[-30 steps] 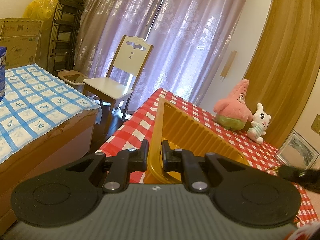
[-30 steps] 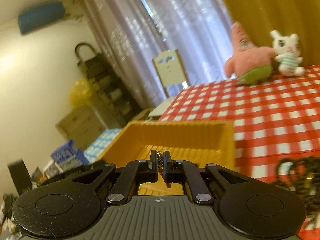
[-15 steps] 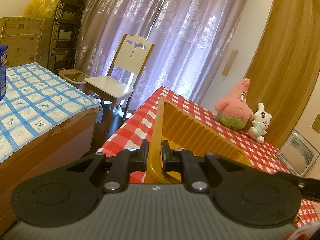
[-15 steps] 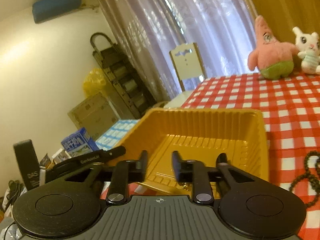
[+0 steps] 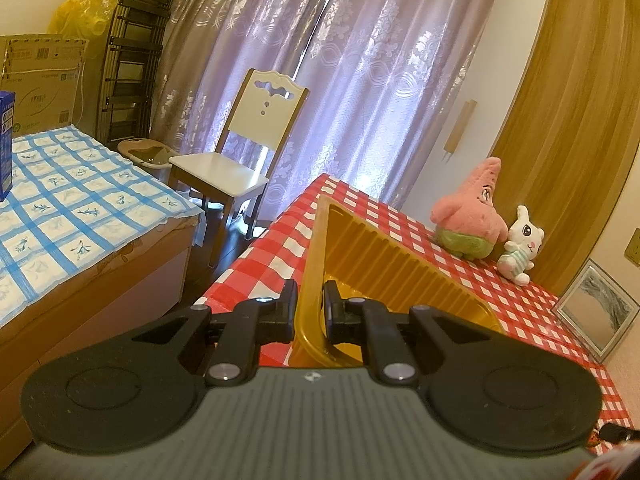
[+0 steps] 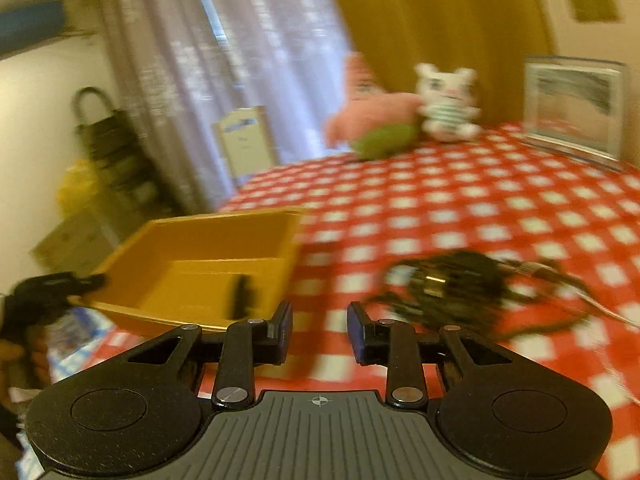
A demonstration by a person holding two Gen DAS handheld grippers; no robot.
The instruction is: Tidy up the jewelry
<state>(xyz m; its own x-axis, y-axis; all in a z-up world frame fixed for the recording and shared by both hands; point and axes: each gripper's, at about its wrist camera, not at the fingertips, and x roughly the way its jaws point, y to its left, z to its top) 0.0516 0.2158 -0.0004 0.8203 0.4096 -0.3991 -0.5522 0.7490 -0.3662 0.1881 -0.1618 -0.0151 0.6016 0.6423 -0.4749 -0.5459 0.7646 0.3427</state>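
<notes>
1. The left gripper [image 5: 310,306] is clamped on the rim of the yellow tray [image 5: 384,264].
2. The tray sits on the red checked tablecloth [image 5: 480,280].
3. A pink star plush [image 5: 468,216] and a white bunny plush [image 5: 520,246] stand side by side beyond it.

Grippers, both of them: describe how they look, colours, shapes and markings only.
Both match: the left gripper and right gripper each have a grey ribbed body with a small crosshair mark, two black round-lobed linkage arms with silver screws, and black, blocky fingers. No cables or sleeves show.
</notes>
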